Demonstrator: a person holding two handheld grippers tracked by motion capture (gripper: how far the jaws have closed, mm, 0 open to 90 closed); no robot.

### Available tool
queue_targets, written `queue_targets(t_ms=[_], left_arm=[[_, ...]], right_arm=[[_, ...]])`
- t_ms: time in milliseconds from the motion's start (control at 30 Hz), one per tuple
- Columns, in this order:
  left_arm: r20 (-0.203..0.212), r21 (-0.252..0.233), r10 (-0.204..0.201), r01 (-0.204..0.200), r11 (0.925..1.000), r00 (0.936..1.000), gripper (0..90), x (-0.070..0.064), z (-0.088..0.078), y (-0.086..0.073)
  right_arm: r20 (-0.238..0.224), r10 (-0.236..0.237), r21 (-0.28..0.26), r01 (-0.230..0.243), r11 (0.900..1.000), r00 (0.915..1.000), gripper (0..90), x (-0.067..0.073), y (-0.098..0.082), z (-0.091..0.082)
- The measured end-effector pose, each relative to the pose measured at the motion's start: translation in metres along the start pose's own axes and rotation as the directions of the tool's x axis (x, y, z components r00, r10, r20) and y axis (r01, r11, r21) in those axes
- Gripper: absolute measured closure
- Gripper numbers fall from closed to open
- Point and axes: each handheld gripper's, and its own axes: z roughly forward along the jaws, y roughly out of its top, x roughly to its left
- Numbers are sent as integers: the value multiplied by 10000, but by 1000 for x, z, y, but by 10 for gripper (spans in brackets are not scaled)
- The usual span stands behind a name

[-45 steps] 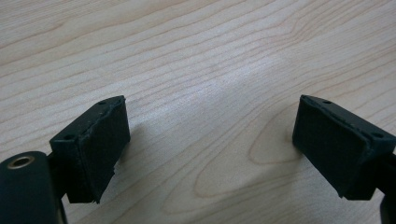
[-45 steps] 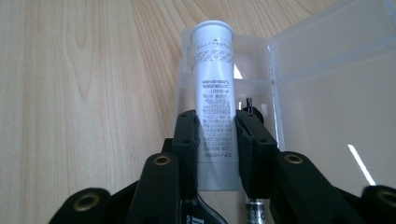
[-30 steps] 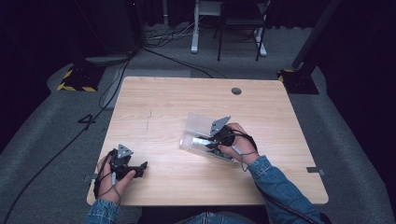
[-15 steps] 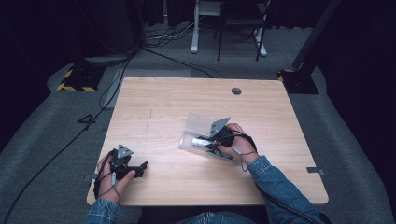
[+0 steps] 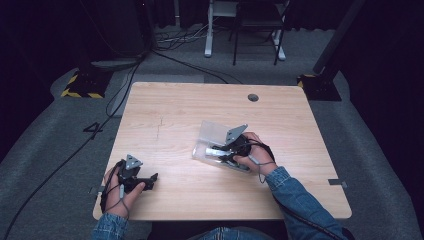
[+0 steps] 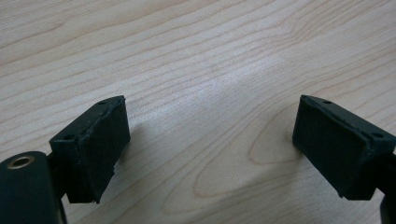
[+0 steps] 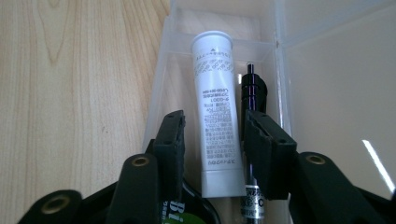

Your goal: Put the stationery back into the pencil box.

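The white tube (image 7: 216, 112) lies lengthwise in the clear plastic box (image 7: 161, 84), cap end away from the right gripper (image 7: 212, 154), and rows of small grey print run down its side, upside down from the right gripper view and too fine to read. Beside it, touching or nearly so, lies a black pen-like stick (image 7: 252, 95) whose silver band at the near end bears dark letters cut off by the fingers (image 7: 268, 154). Under the left finger a green label shows the white letters "Bi" (the rest is hidden). The right gripper's jaws have just been opening; they now stand partly open on either side of the tube, a narrow gap showing on the left and the right pad over the black stick, so the tube rests loose between them. In the high view the box (image 5: 212, 135) sits right of the middle of the bench (image 5: 175, 115), its hinged lid raised on the far side, and the right gripper (image 5: 231, 150) comes at it from the near right. The left gripper (image 6: 210, 149) rests by the bench's near left corner (image 5: 135, 177), well apart from the box, its fingers (image 6: 91, 149) spread wide over bare wood with nothing between them. The far half of the bench and its left side lie open.
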Motion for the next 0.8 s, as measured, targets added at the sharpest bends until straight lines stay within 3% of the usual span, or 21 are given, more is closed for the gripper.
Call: queue_targets(t_ms=[133, 333, 433, 633, 800], left_arm=[[3, -1, -2, 2, 10000, 10000, 113, 0, 0, 0], [-1, -2, -4, 4, 10000, 10000, 113, 0, 0, 0], [-1, 0, -2, 2, 10000, 10000, 113, 0, 0, 0], [-8, 0, 4, -4, 10000, 10000, 113, 0, 0, 0], [2, -2, -6, 6, 10000, 10000, 113, 0, 0, 0]], right_arm=[[-14, 147, 48, -147, 9999, 9999, 687, 1, -1, 0], [-252, 516, 2, -516, 9987, 9983, 711, -1, -2, -1], [-400, 846, -117, -851, 9963, 9956, 713, -2, -4, -1], [-322, 835, -218, -842, 9962, 9960, 658, -3, -3, -5], [-206, 888, -559, -898, 9944, 9958, 777, -2, 1, -18]])
